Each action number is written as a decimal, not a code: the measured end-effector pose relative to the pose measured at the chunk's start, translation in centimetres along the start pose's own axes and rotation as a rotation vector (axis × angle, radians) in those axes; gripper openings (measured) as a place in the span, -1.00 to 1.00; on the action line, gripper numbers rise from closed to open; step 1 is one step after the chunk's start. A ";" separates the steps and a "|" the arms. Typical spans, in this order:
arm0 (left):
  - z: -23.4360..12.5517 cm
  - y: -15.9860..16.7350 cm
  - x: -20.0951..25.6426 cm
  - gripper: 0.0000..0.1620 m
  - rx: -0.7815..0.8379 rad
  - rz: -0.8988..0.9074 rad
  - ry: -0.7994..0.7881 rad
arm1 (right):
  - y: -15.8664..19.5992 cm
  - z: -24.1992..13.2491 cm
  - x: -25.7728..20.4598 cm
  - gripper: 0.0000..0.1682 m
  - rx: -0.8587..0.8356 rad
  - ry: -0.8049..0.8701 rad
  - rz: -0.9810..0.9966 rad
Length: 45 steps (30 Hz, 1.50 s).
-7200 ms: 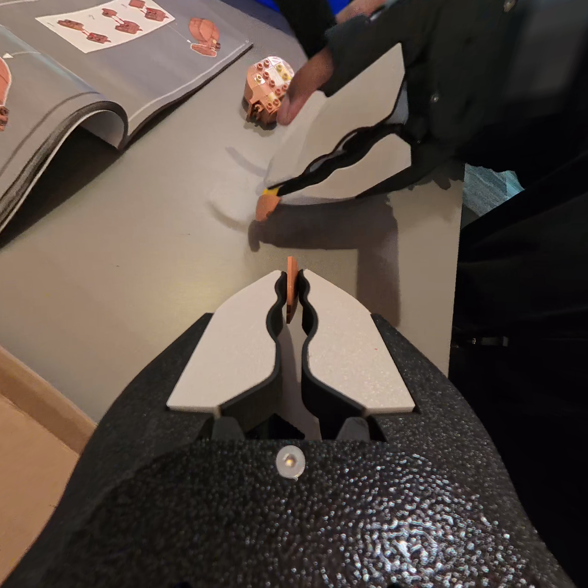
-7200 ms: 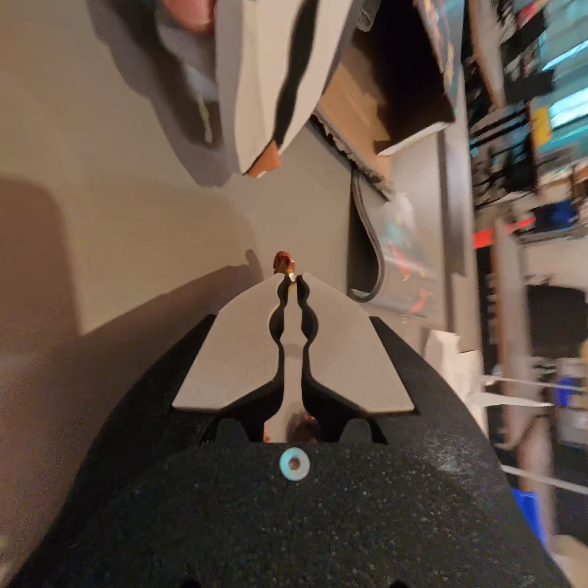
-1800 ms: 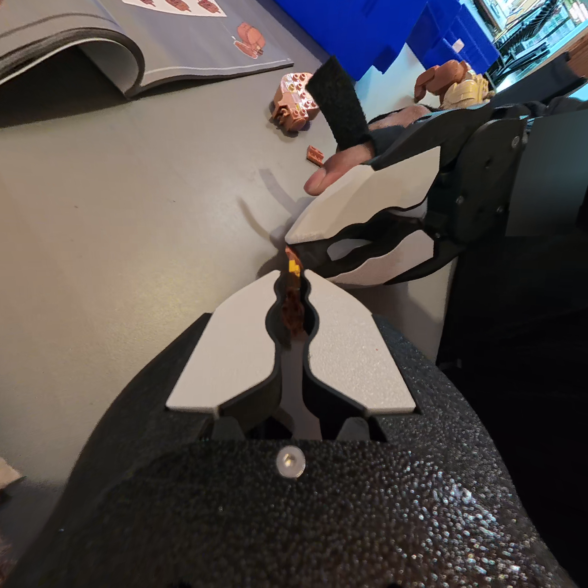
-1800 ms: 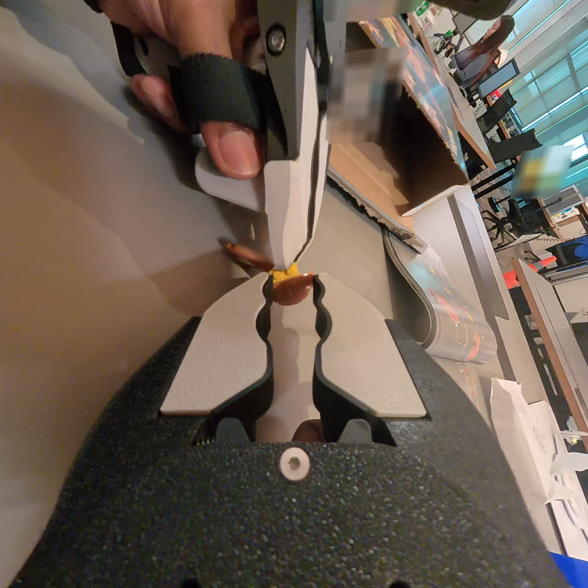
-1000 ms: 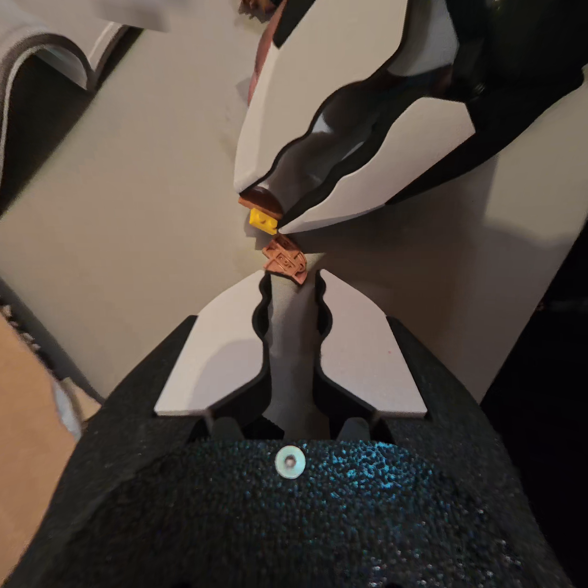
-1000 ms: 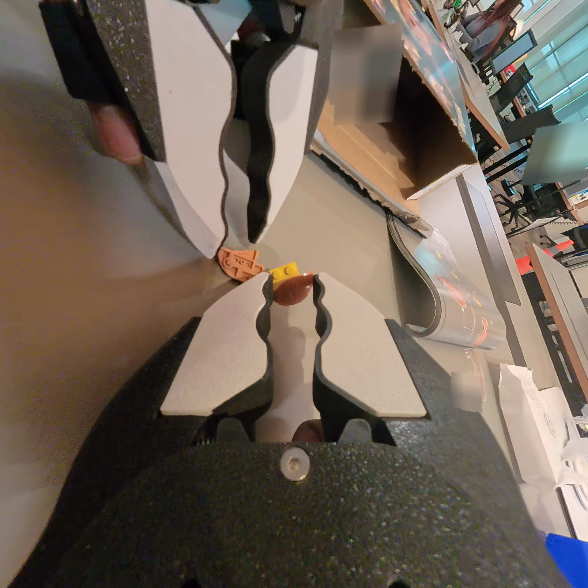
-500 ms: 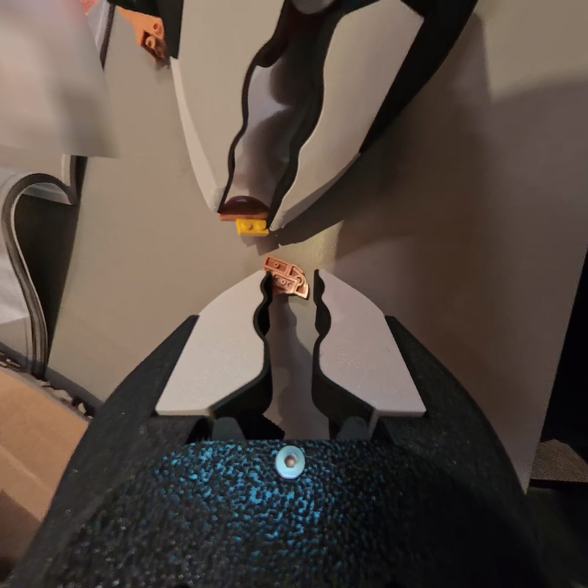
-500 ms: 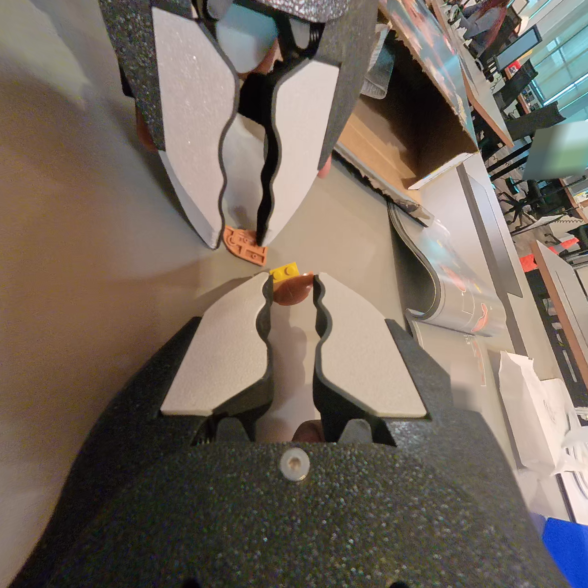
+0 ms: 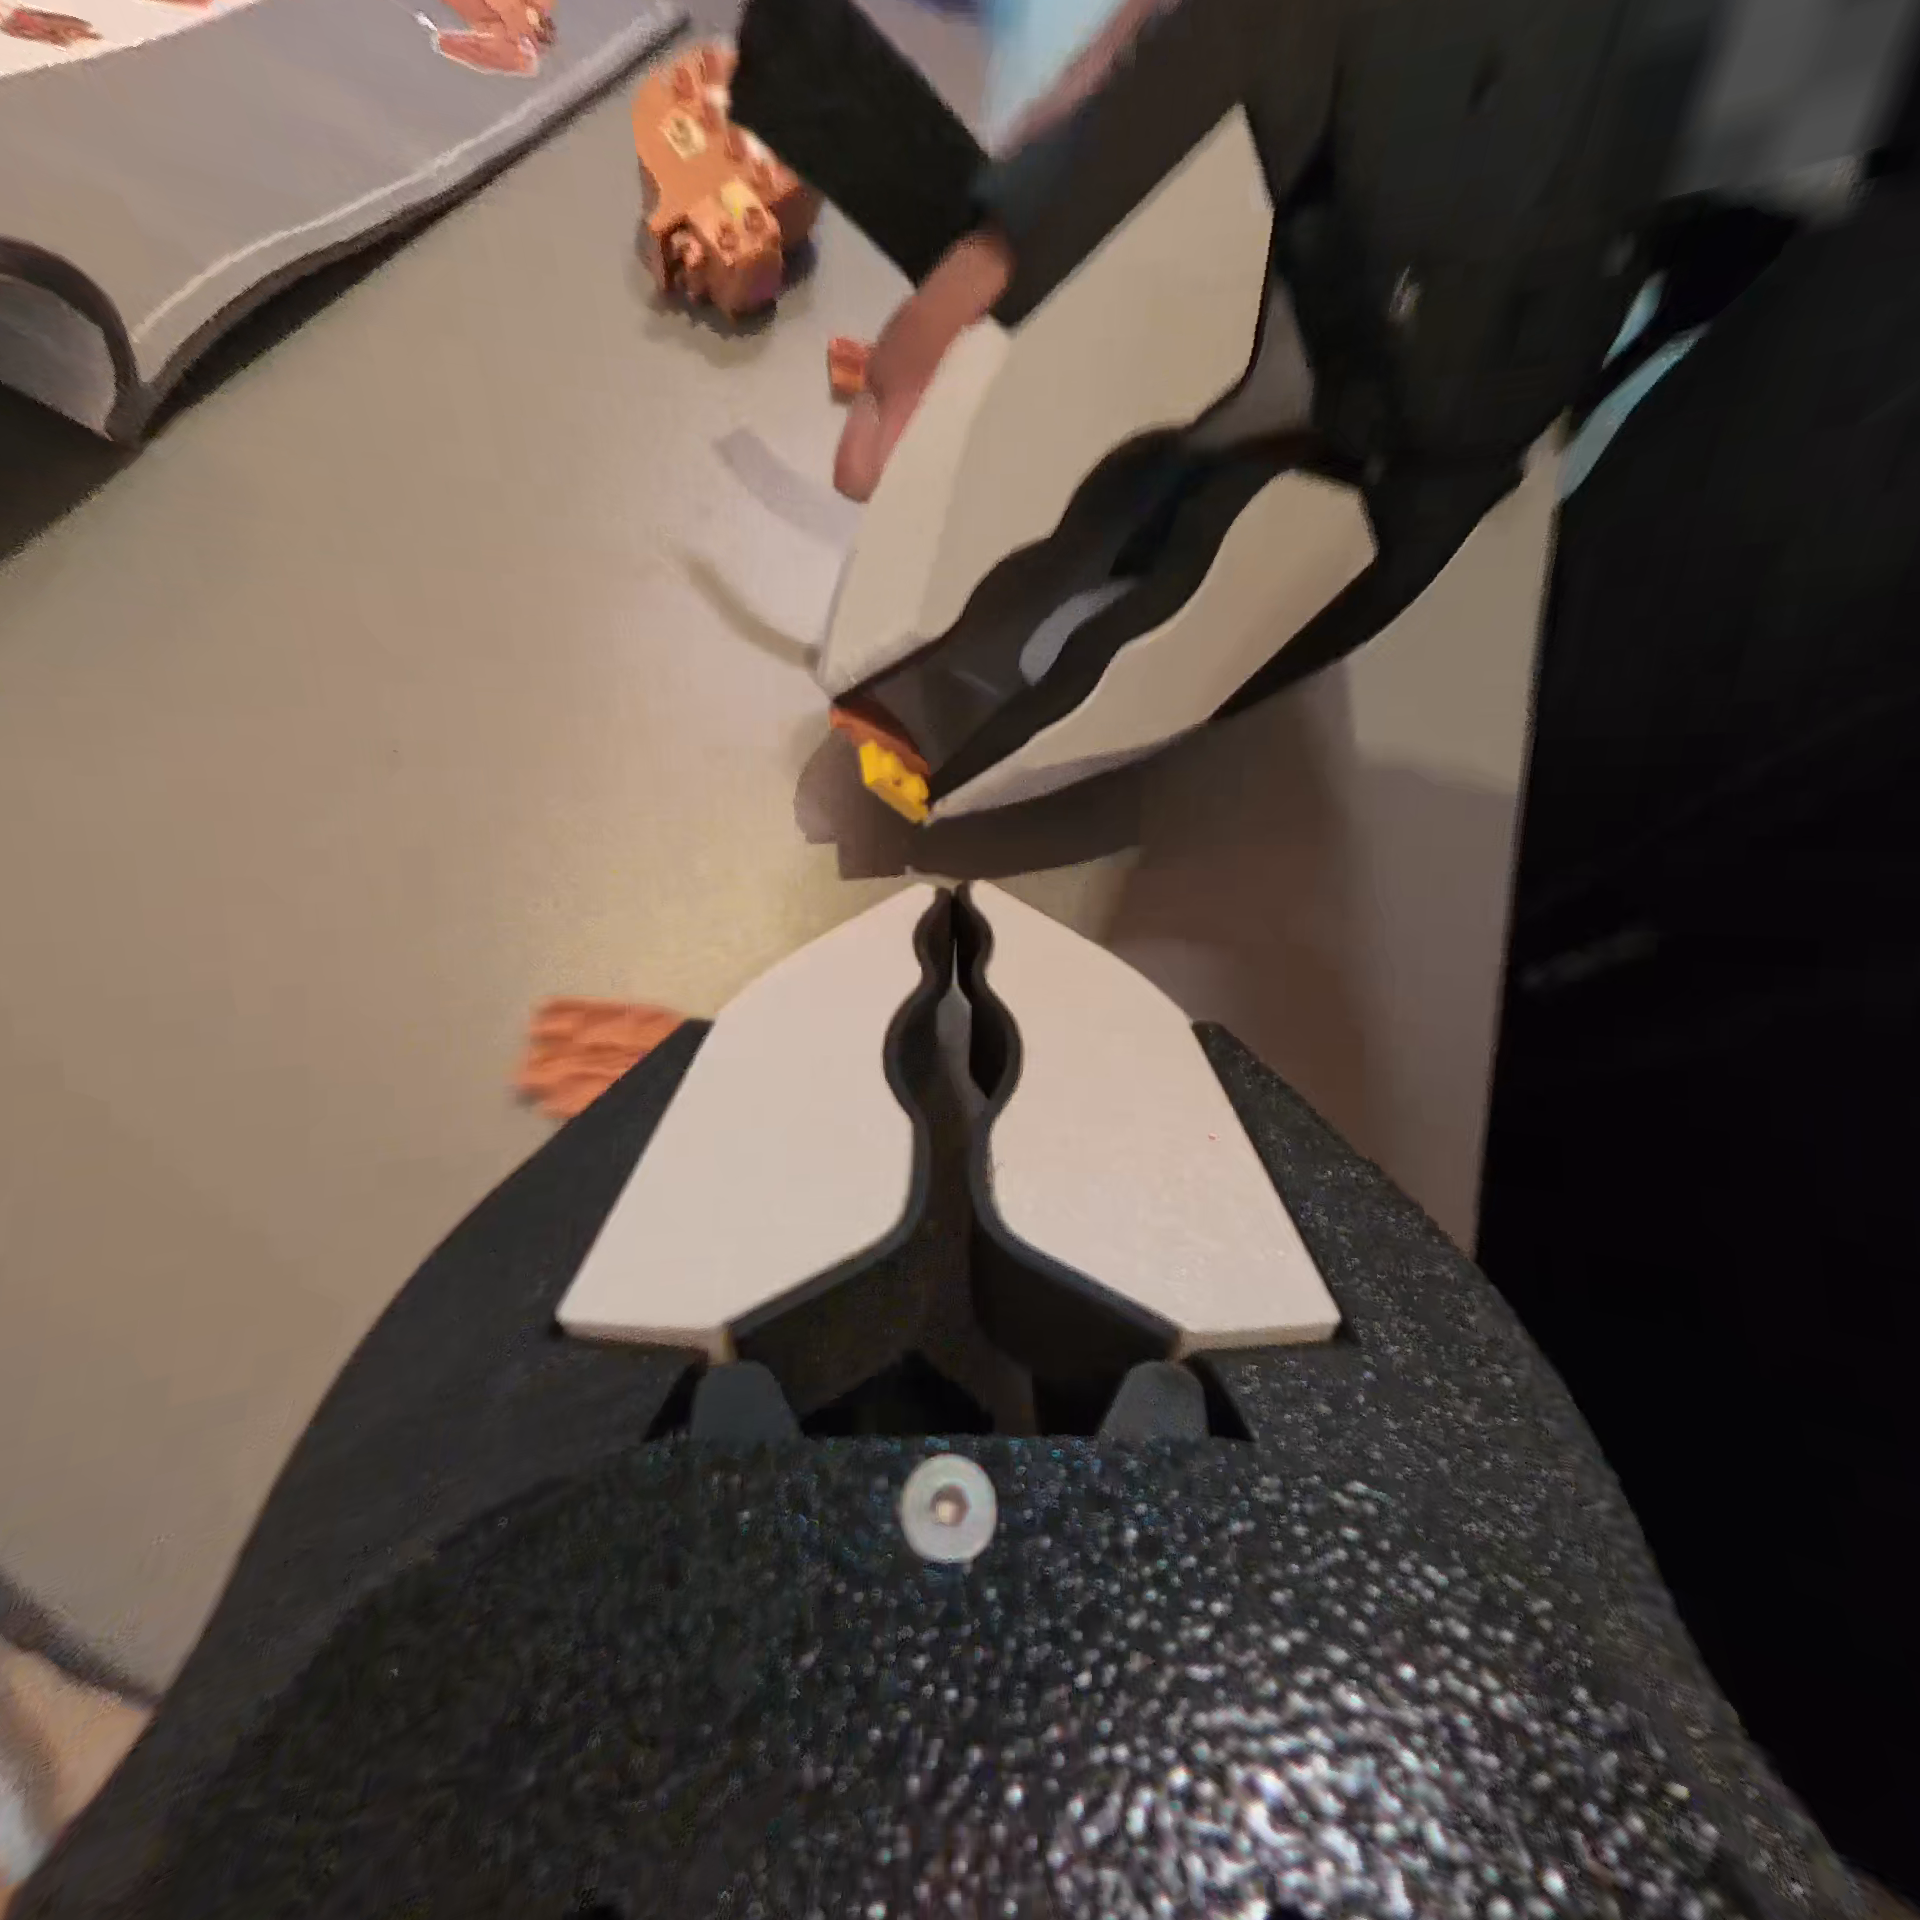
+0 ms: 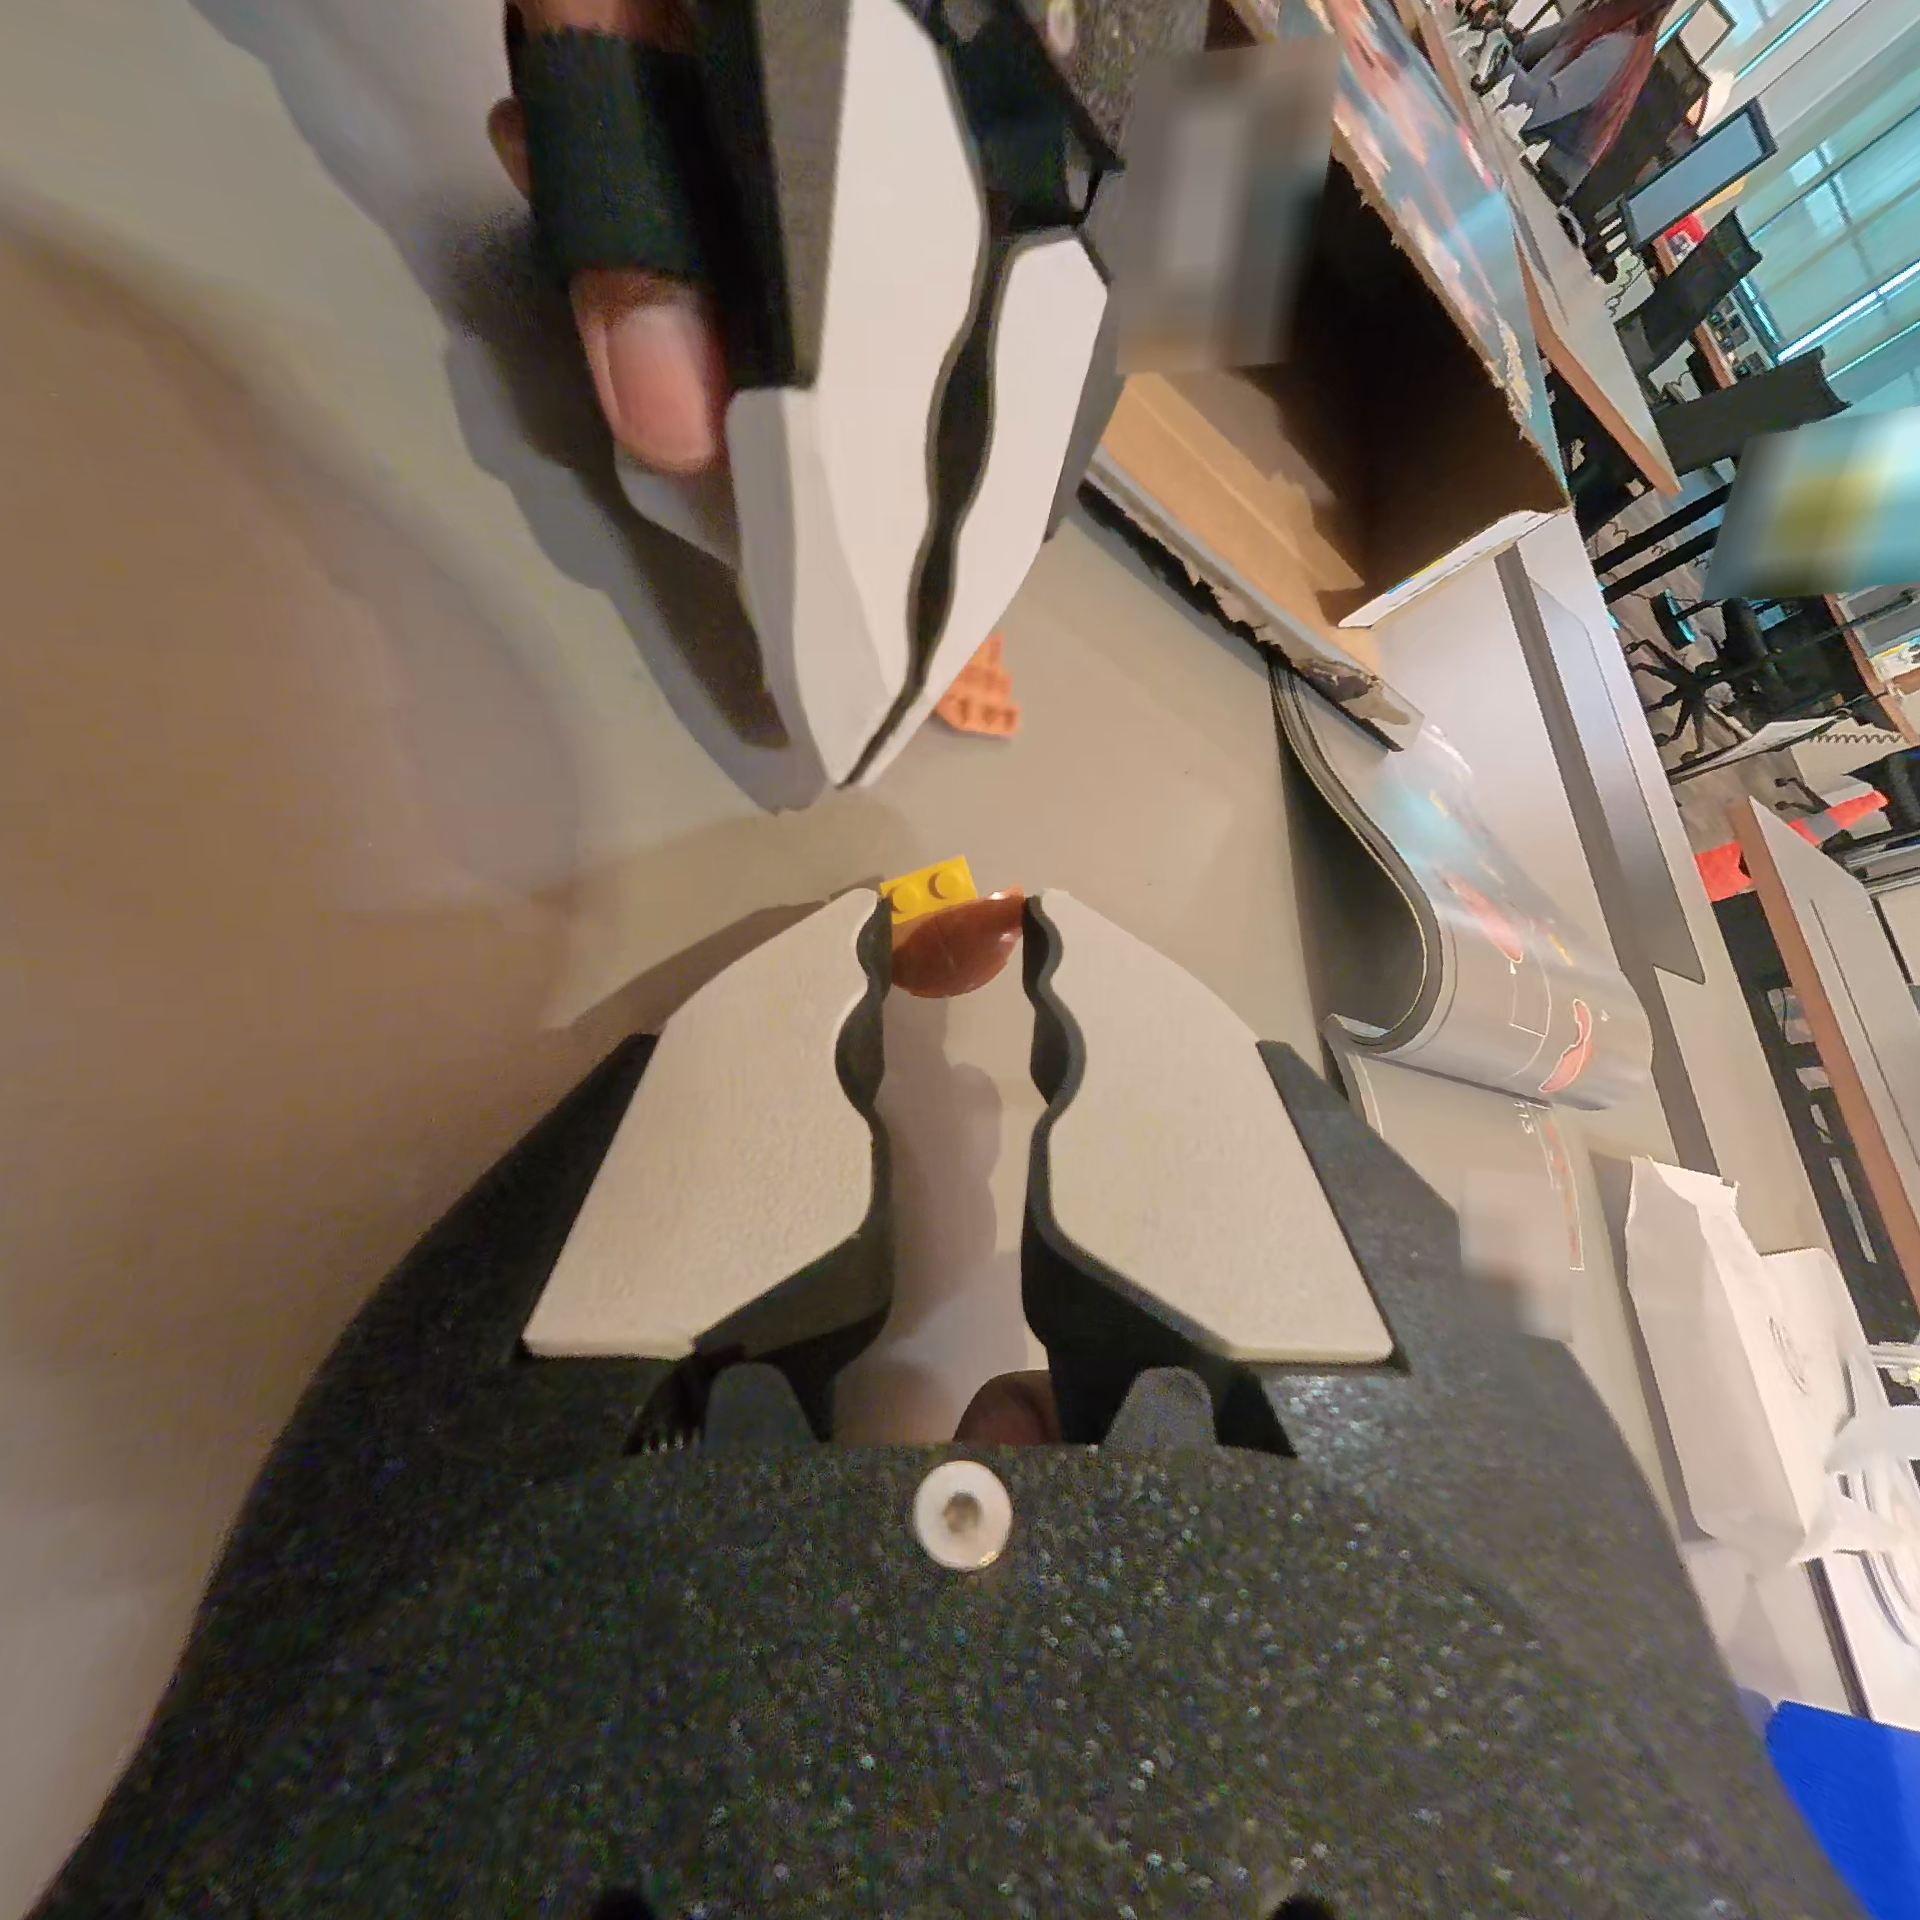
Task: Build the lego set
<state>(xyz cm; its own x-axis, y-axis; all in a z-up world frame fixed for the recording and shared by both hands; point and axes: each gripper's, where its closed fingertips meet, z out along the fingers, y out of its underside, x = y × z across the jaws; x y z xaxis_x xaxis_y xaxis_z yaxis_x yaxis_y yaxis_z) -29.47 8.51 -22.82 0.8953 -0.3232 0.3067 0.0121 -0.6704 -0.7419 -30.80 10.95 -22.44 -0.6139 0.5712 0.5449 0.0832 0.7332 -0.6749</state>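
Orange plate (image 9: 587, 1044) now loose beside empty, closed left fingers (image 9: 953, 902); right fingers (image 10: 951, 914) clamping two joined pieces (image 10: 940, 925).

Grey table (image 9: 364, 727) with booklet (image 9: 260, 166), orange plate (image 9: 582, 1049).

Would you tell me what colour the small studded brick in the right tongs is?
Yellow brick, clearest in the right wrist view.

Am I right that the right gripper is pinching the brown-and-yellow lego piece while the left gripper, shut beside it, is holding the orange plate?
Not quite: the left gripper is shut but empty. The left wrist view shows the orange plate lying loose on the table beside it. The right gripper does pinch the brown-and-yellow lego piece.
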 end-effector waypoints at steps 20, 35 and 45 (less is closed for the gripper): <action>-4.8 2.2 -10.1 -0.61 -0.325 -0.024 -0.583 | 0.0 -0.1 0.0 -0.72 0.002 -0.014 0.008; -5.0 1.6 -9.4 -0.83 -0.252 -0.037 -0.476 | 0.2 -0.1 0.6 -0.72 0.003 0.021 -0.015; -2.5 -2.7 -0.5 -0.85 -0.002 -0.259 0.192 | 0.1 -0.8 1.2 -0.72 0.051 0.038 -0.036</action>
<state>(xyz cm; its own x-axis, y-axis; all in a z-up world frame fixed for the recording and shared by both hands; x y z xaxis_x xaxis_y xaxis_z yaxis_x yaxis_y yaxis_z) -31.07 8.82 -19.47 0.7619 -0.2618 0.5924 0.2273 -0.7484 -0.6231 -30.91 11.96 -21.49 -0.5855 0.5591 0.5870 0.0213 0.7344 -0.6783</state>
